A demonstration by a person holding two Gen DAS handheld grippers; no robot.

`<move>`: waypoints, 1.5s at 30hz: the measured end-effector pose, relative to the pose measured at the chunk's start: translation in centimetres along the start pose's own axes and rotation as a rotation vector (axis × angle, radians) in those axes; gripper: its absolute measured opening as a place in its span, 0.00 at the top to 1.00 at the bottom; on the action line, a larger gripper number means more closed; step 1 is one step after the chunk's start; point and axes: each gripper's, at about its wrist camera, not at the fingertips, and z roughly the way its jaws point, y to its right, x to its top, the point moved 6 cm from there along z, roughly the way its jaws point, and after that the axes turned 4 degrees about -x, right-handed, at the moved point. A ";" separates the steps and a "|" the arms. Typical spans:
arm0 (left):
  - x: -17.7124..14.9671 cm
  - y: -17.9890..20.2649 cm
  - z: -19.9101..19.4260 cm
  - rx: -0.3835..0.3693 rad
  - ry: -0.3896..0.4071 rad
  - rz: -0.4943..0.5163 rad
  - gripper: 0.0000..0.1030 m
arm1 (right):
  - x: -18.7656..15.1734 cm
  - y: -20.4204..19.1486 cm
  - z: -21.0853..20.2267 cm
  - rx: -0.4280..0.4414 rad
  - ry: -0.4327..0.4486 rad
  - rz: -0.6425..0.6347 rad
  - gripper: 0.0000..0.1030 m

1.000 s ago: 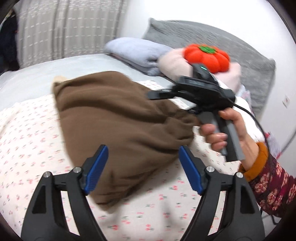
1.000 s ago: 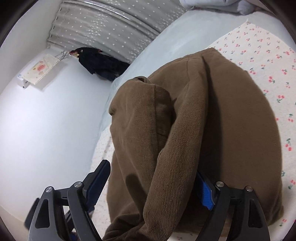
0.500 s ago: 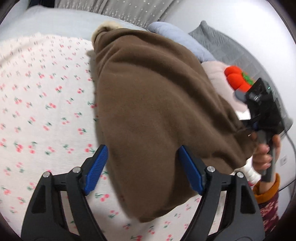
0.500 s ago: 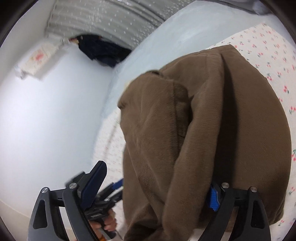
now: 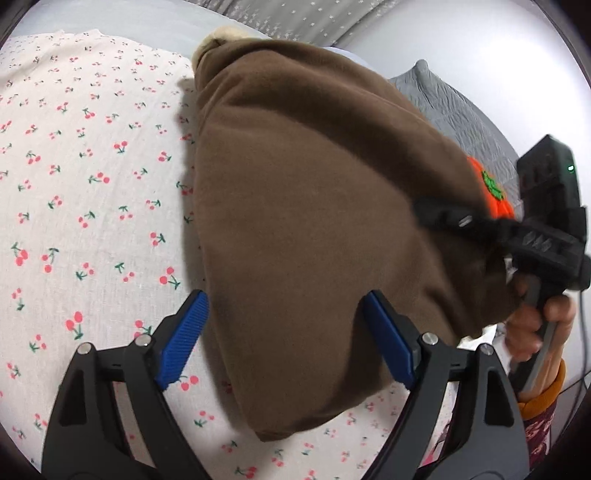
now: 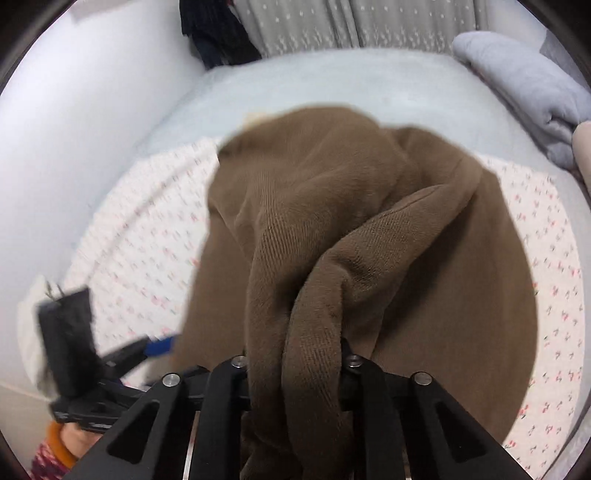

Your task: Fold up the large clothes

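A large brown fleece garment [image 5: 314, 221] lies bunched on the cherry-print sheet [image 5: 92, 184]. My left gripper [image 5: 288, 339] is open, its blue pads on either side of the garment's near edge, not closed on it. My right gripper [image 6: 295, 373] is shut on a thick fold of the brown garment [image 6: 332, 240] and lifts that end; its pads are hidden by cloth. The right gripper also shows in the left wrist view [image 5: 517, 229] at the garment's right end. The left gripper shows in the right wrist view [image 6: 155, 347], low at the left.
An orange pumpkin cushion [image 5: 491, 192] and a grey pillow [image 5: 454, 107] lie behind the garment. A folded pale blue blanket [image 6: 524, 85] sits at the bed's far right. A white wall [image 6: 74, 129] borders the bed. Grey curtains [image 6: 351, 26] hang behind.
The right gripper's jaws have closed on the brown fold, which was loosely between them before. The left gripper has moved closer to the garment's near edge, still open.
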 end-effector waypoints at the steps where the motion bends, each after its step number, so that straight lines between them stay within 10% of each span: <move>1: 0.3 0.5 -0.5 0.011 0.007 0.017 0.16 | 0.5 0.2 -1.4 0.015 0.022 0.003 0.86; 8: 1.6 3.0 -1.4 0.053 0.013 0.118 0.16 | 0.0 9.6 -7.9 0.057 0.119 0.134 0.86; 14: 1.1 3.6 3.1 -0.037 -0.050 0.034 0.16 | -7.9 18.3 -1.4 0.065 0.041 0.292 0.67; 16: 0.9 3.9 4.0 -0.076 -0.038 0.000 0.15 | -9.4 19.3 0.4 0.062 0.034 0.339 0.43; 33: -0.5 3.1 7.6 -0.271 -0.176 -0.263 0.04 | -12.0 21.2 1.7 0.241 -0.104 0.412 0.03; 39: -1.8 2.9 9.0 -0.312 -0.171 -0.305 0.09 | -13.6 21.2 5.0 0.422 -0.146 0.544 0.09; 45: -2.1 4.3 6.9 -0.224 -0.124 -0.242 0.40 | -13.2 18.8 2.5 0.381 -0.041 0.436 0.47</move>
